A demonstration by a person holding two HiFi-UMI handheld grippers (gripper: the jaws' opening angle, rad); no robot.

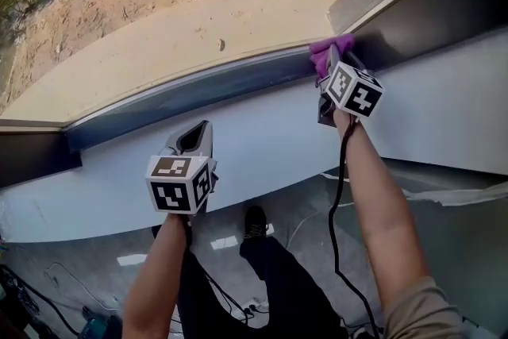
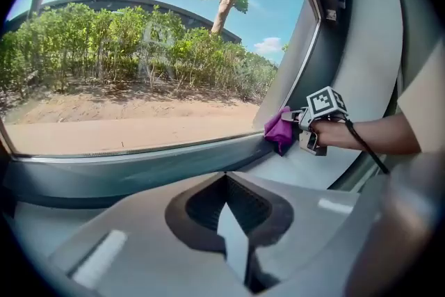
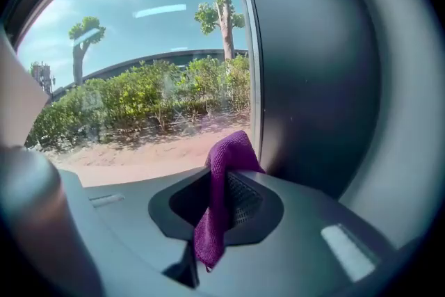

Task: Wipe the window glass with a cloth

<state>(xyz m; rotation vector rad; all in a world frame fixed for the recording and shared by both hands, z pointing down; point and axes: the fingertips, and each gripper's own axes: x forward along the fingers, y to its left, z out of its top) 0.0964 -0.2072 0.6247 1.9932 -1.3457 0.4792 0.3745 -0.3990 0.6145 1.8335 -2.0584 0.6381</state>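
Purple cloth (image 1: pixel 327 53) is pinched in the right hand-held gripper (image 1: pixel 340 67) at the window glass's (image 1: pixel 159 28) lower right corner (beside the dark frame (image 1: pixel 444 4)); the left hand-held gripper (image 1: pixel 194 137) is closed and empty.

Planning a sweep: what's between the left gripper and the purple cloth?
Nothing: only bare white sill runs from the left gripper to the purple cloth, as the head view shows.

Head view: the right gripper (image 1: pixel 332 67) buries its tips in the purple cloth (image 1: pixel 324 53); whether cloth touches window glass (image 1: pixel 198 12), can't tell.
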